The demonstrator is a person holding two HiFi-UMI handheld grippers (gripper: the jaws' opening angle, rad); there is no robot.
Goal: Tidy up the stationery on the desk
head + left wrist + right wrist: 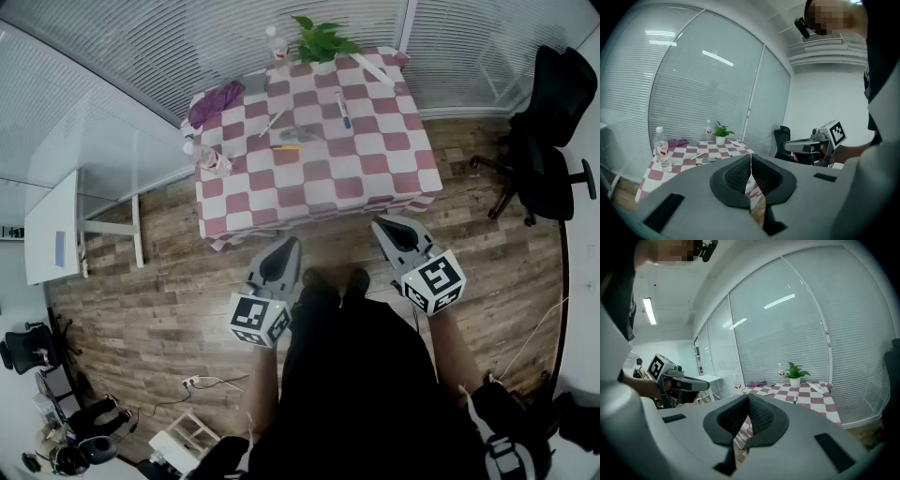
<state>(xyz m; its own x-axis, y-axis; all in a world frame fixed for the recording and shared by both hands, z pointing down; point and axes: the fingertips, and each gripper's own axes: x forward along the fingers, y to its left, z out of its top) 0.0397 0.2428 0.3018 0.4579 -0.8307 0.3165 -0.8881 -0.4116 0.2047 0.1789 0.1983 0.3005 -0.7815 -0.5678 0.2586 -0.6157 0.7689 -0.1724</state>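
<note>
Jaws of left gripper [283, 247] and right gripper [390, 226] are closed, empty; pens [343, 110] lie scattered on the tabletop [319, 183], so tidying seems not yet begun.

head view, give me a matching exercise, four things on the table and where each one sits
Things:
1 plant
2 purple rag
3 white strip
4 yellow pen

Places on the table:
A far right corner
B near the middle
C far left corner
D middle of the far edge

Pairs: 1-D, 2-C, 3-A, 4-B
</note>
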